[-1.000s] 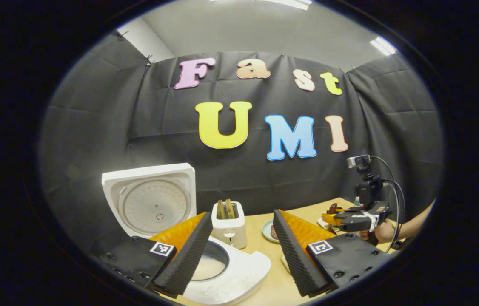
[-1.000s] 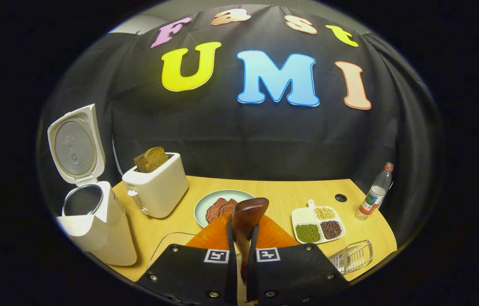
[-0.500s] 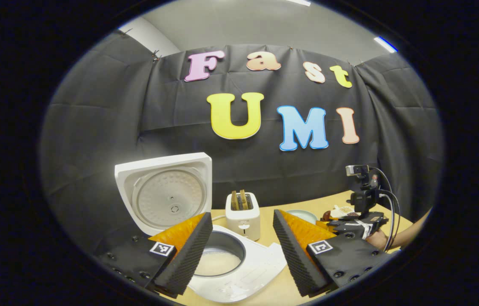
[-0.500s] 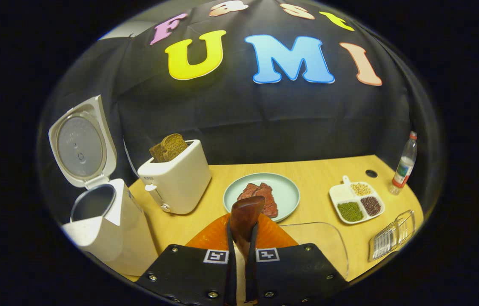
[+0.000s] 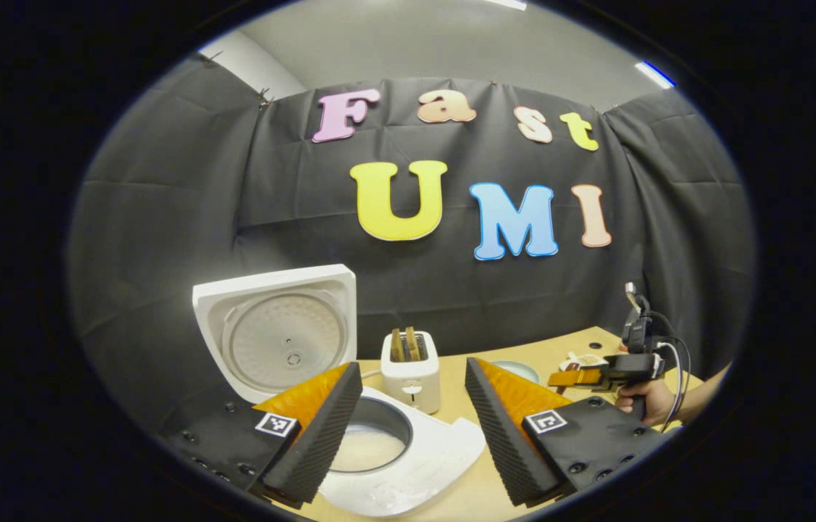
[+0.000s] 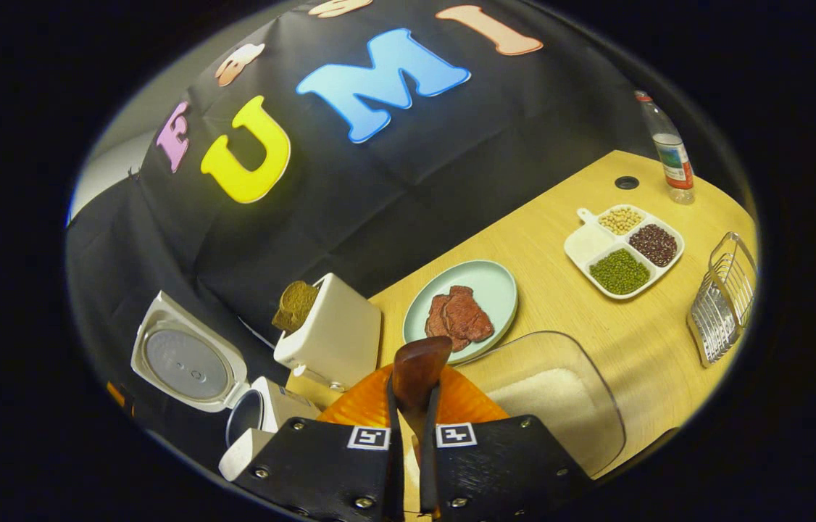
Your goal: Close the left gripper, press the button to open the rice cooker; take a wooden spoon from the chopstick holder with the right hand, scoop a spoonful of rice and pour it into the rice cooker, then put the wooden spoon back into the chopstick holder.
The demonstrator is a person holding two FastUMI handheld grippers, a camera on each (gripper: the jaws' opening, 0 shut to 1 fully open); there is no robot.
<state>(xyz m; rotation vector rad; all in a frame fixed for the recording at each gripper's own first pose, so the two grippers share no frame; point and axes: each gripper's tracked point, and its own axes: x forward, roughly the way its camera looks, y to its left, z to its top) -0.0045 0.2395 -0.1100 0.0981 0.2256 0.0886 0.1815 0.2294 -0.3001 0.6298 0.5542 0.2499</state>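
My right gripper (image 6: 408,406) is clamped on the wooden spoon (image 6: 417,370), a rigid, light, smooth tool; I judge the handle the correct hold. Its bowl hangs over the clear rice container (image 6: 560,395). My left gripper (image 5: 411,424) is spread, empty. The left gripper view shows rice inside the open rice cooker (image 5: 372,449).

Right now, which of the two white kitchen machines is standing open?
The rice cooker: its lid is flipped up. The toaster beside it just holds bread slices.
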